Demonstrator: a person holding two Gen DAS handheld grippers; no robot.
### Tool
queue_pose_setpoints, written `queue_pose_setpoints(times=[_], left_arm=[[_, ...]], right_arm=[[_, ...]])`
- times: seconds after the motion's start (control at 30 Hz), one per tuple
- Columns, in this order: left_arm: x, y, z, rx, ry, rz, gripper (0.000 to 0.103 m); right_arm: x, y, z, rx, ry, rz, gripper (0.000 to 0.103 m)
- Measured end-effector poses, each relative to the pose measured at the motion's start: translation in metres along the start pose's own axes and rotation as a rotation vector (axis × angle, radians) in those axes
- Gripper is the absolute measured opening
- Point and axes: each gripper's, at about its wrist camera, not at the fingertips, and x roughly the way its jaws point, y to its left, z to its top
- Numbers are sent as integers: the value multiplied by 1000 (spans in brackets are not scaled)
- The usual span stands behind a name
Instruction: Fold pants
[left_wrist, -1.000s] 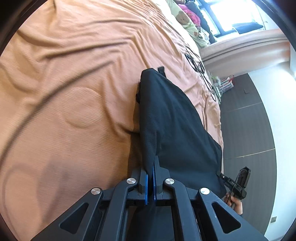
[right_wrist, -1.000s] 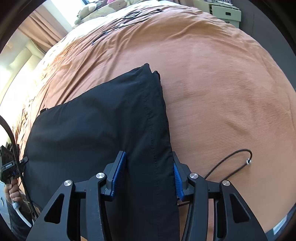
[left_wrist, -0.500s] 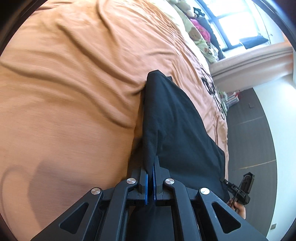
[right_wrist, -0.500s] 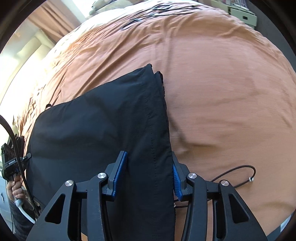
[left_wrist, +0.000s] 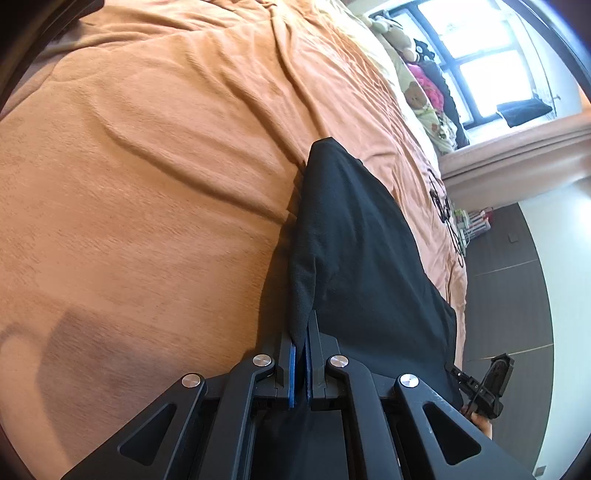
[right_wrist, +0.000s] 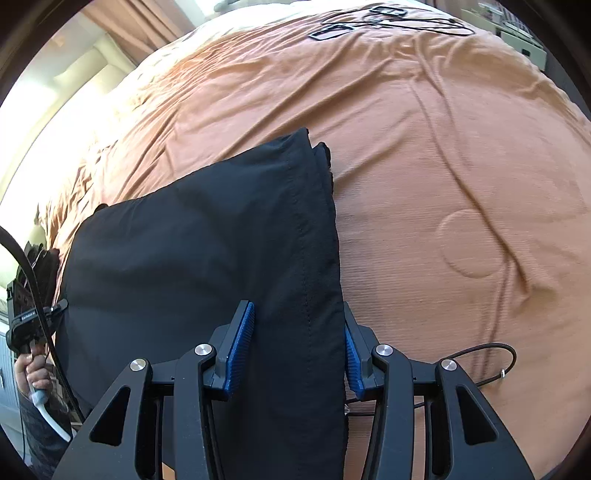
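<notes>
The black pants (left_wrist: 362, 258) lie folded on the orange bedspread (left_wrist: 155, 192). My left gripper (left_wrist: 301, 354) is shut on the pants' near edge, cloth pinched between its blue pads. In the right wrist view the pants (right_wrist: 207, 243) stretch away from me. My right gripper (right_wrist: 297, 347) has its jaws spread wide, with a thick band of the pants between them; the blue pads (right_wrist: 240, 347) touch the cloth on both sides. The other gripper shows at the left edge of the right wrist view (right_wrist: 26, 314) and low right in the left wrist view (left_wrist: 487, 387).
Black cables and glasses (right_wrist: 373, 22) lie on the far part of the bed. A thin black cord with a metal ring (right_wrist: 495, 358) lies by my right gripper. Stuffed toys (left_wrist: 413, 88) sit at the bed's head under the window. Dark floor (left_wrist: 509, 295) borders the bed.
Both grippers have moved forward over the bed with the pants; the view has shifted toward the far end. The grips have not changed.
</notes>
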Motion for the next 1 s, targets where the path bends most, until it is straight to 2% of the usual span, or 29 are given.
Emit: queue_pose_setpoints(times=[0.1, 0.17, 0.33, 0.4, 0.77, 1.0], left_arm=[[1, 3, 0, -9, 20, -7, 5], [1, 0, -2, 6, 23, 19, 7], [-8, 6, -11, -5, 27, 52, 33], [-15, 15, -20, -21, 22, 48, 38], [-37, 31, -70, -92, 15, -11, 38], [-41, 37, -99, -144, -5, -86, 38]], right_arm=[[6, -2, 1, 5, -7, -10, 42], [7, -5, 1, 23, -4, -4, 42], [4, -9, -8, 15, -6, -11, 42], [0, -11, -13, 13, -14, -15, 42], [-31, -26, -52, 17, -62, 8, 42], [-43, -30, -72, 27, -106, -2, 42]])
